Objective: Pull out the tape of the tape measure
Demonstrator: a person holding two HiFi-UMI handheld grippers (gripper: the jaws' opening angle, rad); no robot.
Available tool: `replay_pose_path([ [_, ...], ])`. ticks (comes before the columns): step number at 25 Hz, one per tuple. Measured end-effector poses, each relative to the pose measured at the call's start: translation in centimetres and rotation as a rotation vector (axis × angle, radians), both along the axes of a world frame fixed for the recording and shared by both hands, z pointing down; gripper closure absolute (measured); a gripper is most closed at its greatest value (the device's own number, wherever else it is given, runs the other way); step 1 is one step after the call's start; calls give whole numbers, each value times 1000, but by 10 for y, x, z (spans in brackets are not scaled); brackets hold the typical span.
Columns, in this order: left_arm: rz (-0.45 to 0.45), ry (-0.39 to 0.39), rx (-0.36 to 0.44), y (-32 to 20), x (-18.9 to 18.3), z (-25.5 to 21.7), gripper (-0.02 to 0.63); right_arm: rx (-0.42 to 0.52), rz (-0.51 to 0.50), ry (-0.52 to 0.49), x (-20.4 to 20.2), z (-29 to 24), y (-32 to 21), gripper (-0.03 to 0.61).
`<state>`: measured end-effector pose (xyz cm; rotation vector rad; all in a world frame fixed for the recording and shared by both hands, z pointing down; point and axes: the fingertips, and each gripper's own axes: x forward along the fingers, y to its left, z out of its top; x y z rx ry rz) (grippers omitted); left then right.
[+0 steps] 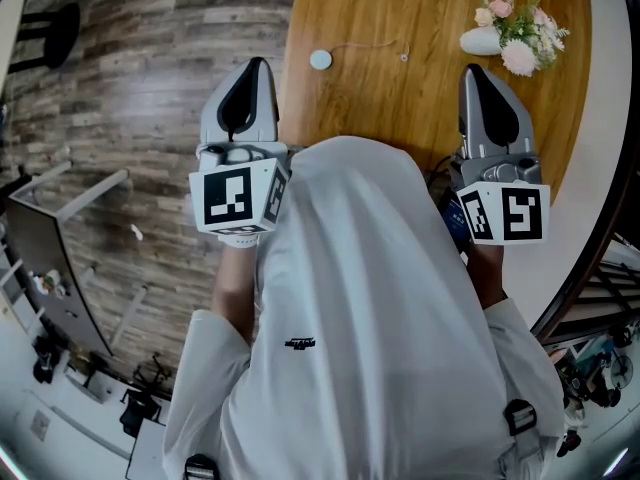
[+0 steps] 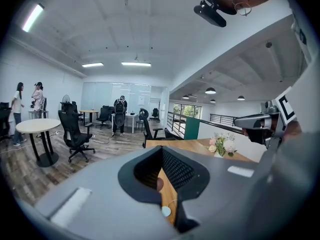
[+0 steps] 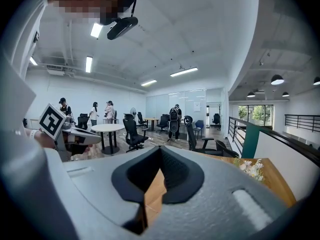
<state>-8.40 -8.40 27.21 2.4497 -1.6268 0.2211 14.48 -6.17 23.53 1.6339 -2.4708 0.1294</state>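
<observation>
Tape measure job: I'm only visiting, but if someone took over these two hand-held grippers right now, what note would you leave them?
Left gripper: shut, empty, held beside the left edge of the brown wooden table.
Right gripper: shut, empty, above the table's right side.
Small round white tape measure: lying on the table beyond the left gripper, untouched. A thin line trails from it to the right.
Done: nothing gripped. I cannot tell whether that line is tape already out.
Left: probably steady the case with one gripper and pull the tape's end with the other.
</observation>
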Motion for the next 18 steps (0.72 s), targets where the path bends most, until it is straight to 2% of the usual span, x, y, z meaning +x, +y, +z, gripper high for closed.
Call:
replay_pose_path([
  [18,20,-12,-21,6,0,6,601,-3,-10,-4,-6,1,3,577],
])
